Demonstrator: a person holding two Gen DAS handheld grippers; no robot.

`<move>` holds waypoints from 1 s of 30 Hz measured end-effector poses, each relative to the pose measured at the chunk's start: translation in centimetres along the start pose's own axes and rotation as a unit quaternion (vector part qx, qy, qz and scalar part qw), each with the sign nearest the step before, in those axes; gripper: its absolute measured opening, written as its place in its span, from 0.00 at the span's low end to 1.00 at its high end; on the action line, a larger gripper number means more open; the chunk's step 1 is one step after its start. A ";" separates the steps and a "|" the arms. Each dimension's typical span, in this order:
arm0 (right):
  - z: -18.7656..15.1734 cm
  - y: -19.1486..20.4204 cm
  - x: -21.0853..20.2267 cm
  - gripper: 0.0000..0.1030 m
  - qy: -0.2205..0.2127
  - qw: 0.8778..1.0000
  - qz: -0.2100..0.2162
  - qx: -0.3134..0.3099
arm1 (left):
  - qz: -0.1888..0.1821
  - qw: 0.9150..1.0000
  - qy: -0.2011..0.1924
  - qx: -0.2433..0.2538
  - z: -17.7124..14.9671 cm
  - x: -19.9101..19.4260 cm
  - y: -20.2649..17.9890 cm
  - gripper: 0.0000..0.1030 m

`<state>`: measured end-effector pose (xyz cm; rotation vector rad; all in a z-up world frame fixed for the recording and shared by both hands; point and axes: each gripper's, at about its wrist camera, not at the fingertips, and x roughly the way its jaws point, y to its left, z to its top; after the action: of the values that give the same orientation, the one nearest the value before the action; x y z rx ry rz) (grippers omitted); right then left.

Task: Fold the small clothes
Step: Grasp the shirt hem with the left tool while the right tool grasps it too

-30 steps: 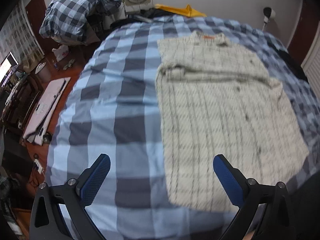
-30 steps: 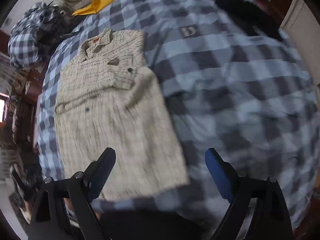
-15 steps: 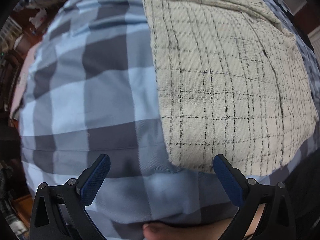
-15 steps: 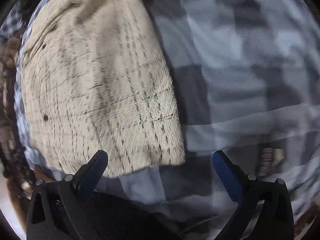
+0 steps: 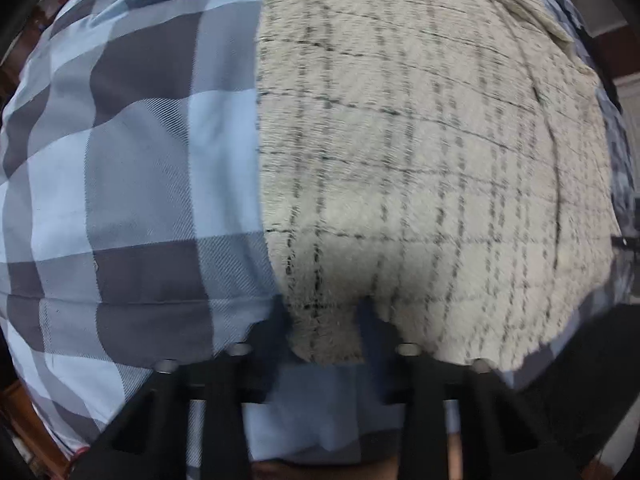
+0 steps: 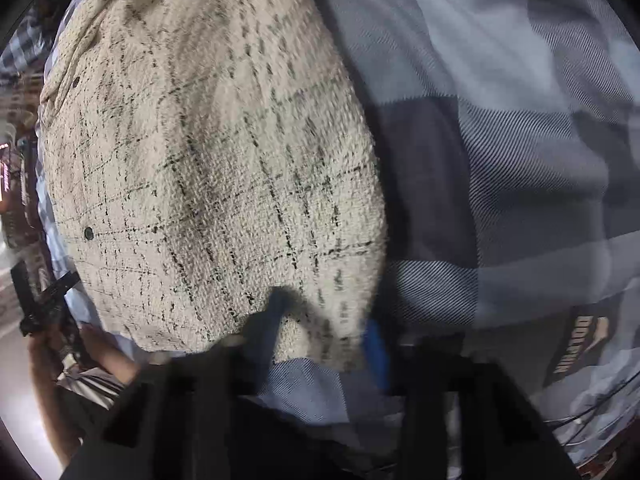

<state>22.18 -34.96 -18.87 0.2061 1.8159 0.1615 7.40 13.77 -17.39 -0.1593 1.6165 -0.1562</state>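
A cream shirt with thin black checks [image 5: 420, 140] lies flat on the blue and grey checked bedcover [image 5: 140, 160]. My left gripper [image 5: 324, 328] points steeply down at the shirt's near left hem corner. Its jaws are closing, and the cloth bunches between the two fingers. In the right wrist view the same shirt [image 6: 208, 160] fills the left half. My right gripper [image 6: 324, 336] is at the near right hem corner. Its jaws are closing too, with a puckered fold of hem between the blue pads [image 6: 374, 344].
The bedcover [image 6: 500, 140] stretches away to the right of the shirt and carries a dark printed label [image 6: 580, 344]. A person's forearm [image 6: 108, 356] shows at the lower left of the right wrist view. The bed's near edge runs just under both grippers.
Both grippers dropped steeply toward the shirt's near hem. Both stood wide open above the cloth earlier and have now closed onto the two hem corners, which bunch up.
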 end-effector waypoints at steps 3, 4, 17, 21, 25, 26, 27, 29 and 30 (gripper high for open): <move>-0.3 0.9 -1.7 0.05 -0.034 0.999 0.011 -0.014 | -0.036 0.999 -0.007 -0.001 -1.0 -1.0 -0.4 0.06; -0.6 1.1 -2.1 0.05 -0.044 0.999 0.023 -0.016 | -0.050 0.999 -0.014 -0.001 -1.4 -1.5 -0.7 0.06; -8.8 0.4 -11.1 0.03 -0.185 0.921 0.338 0.062 | -0.302 0.923 -0.220 -0.093 -5.9 -15.2 1.0 0.03; -11.2 1.7 -12.7 0.02 -0.212 0.904 0.367 0.047 | -0.346 0.897 -0.254 -0.107 -7.3 -18.8 2.1 0.03; -12.8 1.6 -14.7 0.02 -0.234 0.883 0.406 0.032 | -0.377 0.875 -0.286 -0.098 -9.0 -22.3 3.1 0.03; -13.7 1.7 -15.2 0.02 -0.239 0.881 0.409 0.023 | -0.378 0.874 -0.290 -0.095 -10.0 -22.9 2.9 0.03; -13.8 1.9 -15.1 0.02 -0.242 0.880 0.409 0.017 | -0.381 0.873 -0.291 -0.093 -10.8 -23.4 3.0 0.03; -15.6 1.8 -15.5 0.02 -0.245 0.874 0.418 0.007 | -0.394 0.864 -0.298 -0.095 -13.4 -24.1 3.1 0.03; -16.5 1.4 -15.9 0.02 -0.244 0.871 0.426 0.006 | -0.401 0.860 -0.301 -0.096 -14.4 -24.3 3.1 0.03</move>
<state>10.22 -37.19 0.57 0.9694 1.1152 0.6556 -5.79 21.69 6.50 -0.9479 0.8509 -0.5295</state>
